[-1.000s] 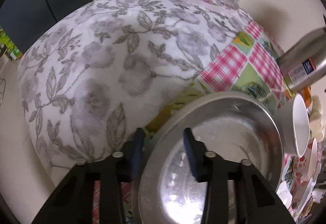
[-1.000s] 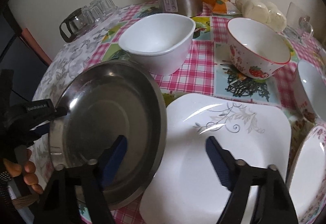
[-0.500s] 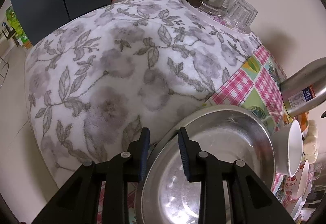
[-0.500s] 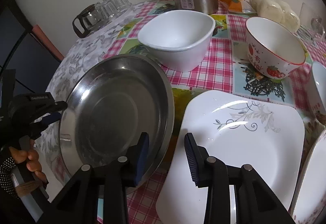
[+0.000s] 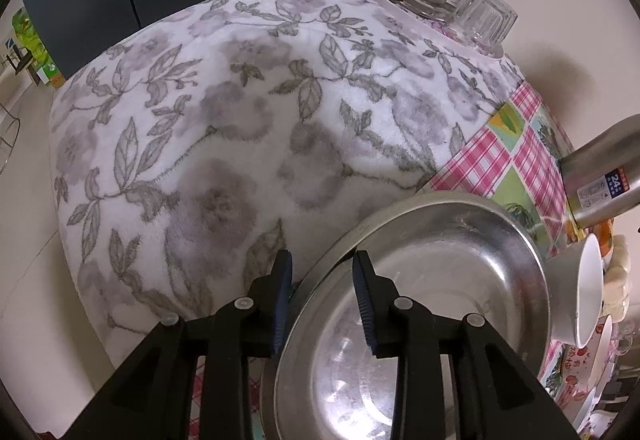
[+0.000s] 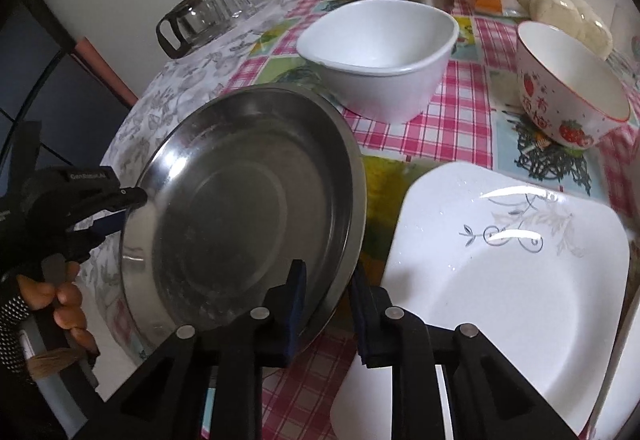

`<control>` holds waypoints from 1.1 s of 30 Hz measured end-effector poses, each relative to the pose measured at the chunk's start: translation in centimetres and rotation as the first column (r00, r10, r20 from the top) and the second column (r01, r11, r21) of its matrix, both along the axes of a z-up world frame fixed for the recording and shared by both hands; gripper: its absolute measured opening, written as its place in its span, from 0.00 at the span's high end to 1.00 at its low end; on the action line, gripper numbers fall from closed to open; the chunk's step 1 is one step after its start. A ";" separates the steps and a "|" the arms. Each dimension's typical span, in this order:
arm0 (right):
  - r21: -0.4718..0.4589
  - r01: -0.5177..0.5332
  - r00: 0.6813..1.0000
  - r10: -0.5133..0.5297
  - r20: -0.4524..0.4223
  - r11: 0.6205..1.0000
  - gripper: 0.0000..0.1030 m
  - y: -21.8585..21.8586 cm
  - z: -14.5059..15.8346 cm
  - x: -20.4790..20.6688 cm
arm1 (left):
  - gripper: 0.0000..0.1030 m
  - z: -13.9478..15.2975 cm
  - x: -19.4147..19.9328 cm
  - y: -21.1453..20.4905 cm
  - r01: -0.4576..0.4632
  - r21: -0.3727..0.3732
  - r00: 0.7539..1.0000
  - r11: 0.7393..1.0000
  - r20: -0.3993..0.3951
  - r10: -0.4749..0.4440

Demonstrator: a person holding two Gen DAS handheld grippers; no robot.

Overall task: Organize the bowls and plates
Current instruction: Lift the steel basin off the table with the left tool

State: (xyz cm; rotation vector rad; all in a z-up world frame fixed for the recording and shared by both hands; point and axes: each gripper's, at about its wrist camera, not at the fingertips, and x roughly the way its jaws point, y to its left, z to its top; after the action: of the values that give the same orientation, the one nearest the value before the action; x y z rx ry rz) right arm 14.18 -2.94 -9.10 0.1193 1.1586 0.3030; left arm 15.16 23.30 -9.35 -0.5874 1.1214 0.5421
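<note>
While tilted, round shiny steel plate [image 6: 248, 208] gleams.

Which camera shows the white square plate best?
The right wrist view: the white square plate lies nearly whole there, grey leaf pattern visible, just right of the steel dish, with only its near edge behind the gripper. In the left wrist view I cannot make it out; the steel dish fills that corner.

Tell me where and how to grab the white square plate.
Take the white square plate by its raised rim at the near left corner, coming from the right gripper's side. It lies flat, so only the upturned edge offers the fingers a pinch, and that corner is free of the strawberry bowl.
</note>
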 end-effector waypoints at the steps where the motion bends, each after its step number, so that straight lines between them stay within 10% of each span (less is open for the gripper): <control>1: -0.003 -0.002 1.000 0.002 0.003 1.000 0.77 0.0 0.0 0.0 | 0.66 -0.1 0.1 -0.1 0.005 0.006 1.000 1.000 -0.004 -0.005; 17: -0.188 -0.052 0.993 0.071 0.095 0.981 0.77 2.3 0.5 -0.2 | 0.68 0.2 0.6 -1.4 0.055 0.090 0.998 0.994 -0.018 -0.054; 33: -0.114 -0.031 0.986 0.049 0.159 0.993 0.77 0.7 4.6 -1.2 | 0.71 1.9 -0.2 -1.8 0.058 0.057 0.998 0.997 0.030 -0.060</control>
State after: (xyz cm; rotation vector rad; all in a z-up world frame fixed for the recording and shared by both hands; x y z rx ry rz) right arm 12.96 -2.24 -4.51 -0.0265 1.0150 0.2778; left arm 14.97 21.50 -7.42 -0.5107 1.0866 0.5099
